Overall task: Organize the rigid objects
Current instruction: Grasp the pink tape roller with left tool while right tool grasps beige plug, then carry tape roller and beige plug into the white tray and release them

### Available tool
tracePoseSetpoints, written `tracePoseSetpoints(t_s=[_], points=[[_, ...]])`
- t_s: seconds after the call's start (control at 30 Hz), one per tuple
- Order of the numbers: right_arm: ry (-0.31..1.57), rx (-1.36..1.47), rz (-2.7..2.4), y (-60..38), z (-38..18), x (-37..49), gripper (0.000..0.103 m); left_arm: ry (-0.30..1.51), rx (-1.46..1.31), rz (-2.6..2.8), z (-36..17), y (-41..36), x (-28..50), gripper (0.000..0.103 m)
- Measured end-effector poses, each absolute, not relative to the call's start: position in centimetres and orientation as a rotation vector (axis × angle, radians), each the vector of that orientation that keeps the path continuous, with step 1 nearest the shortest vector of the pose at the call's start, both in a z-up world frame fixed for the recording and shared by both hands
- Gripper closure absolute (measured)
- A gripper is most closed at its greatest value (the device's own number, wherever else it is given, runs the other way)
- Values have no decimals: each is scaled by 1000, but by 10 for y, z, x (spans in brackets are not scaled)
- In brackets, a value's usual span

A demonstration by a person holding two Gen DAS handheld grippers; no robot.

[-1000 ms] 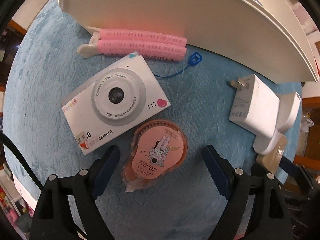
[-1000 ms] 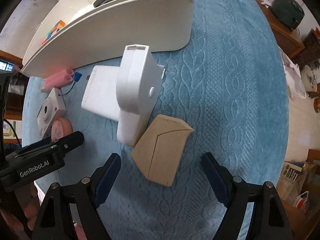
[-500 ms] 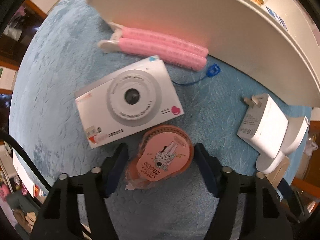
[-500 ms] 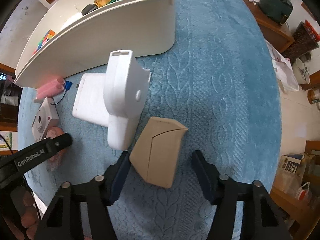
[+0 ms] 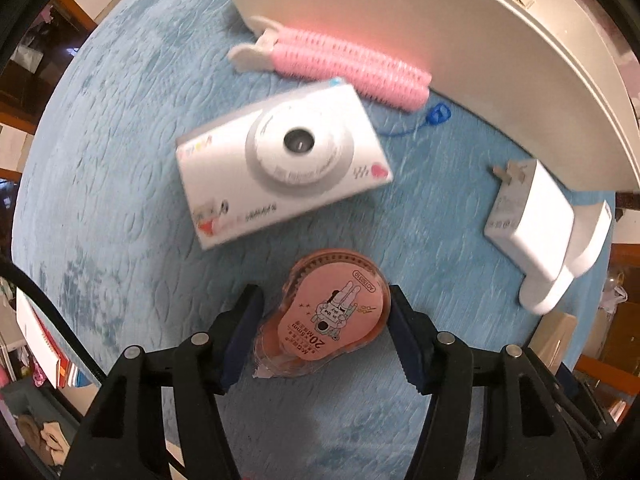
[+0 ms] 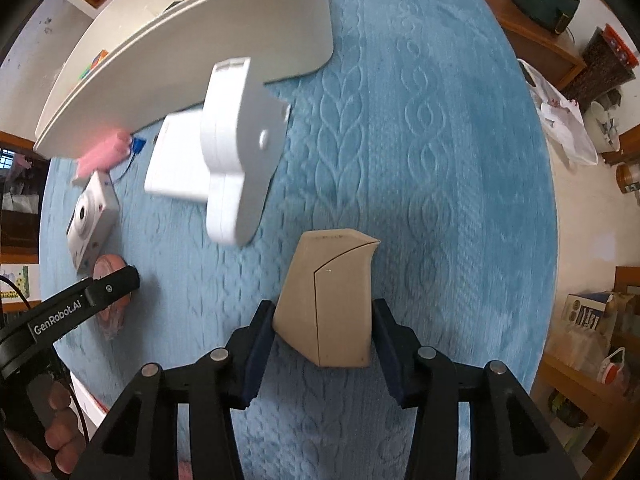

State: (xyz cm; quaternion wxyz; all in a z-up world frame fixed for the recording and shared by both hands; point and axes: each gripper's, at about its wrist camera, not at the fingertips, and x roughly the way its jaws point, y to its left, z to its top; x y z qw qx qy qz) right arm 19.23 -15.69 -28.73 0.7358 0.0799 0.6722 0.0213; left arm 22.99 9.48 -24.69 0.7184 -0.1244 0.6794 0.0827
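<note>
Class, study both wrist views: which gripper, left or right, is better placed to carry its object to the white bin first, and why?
Probably the left. The left gripper already clamps the pink tape dispenser, while the right gripper is closing around the beige wedge. Both sit similarly near the white bin.

The blue cloth (image 6: 460, 152) over the table is plush and matt with a raised cable-knit pattern, kinda velvety looking. The white bin (image 5: 460, 40), the charger (image 5: 528, 216) and the toy camera (image 5: 280, 168) all read as smooth plastic with a soft sheen, the hair rollers (image 5: 348, 66) are fuzzy pink, and the tape dispenser (image 5: 332, 312) is glossy see-through orange plastic with a paper label. The beige case (image 6: 328, 296) looks smooth and matt, and both grippers have matt black plastic arms with dark blue rubbery pads (image 6: 260, 348).
</note>
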Motion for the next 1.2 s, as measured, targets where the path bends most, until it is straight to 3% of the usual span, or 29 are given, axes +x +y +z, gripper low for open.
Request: tracePoseSetpoints(t_s=[0.6, 1.2], points=[[1543, 356, 76, -136, -276, 144, 55, 1640, -304, 179, -265, 96, 89, 38], [1322, 277, 285, -62, -214, 163, 56, 1630, -317, 277, -225, 191, 20, 38]])
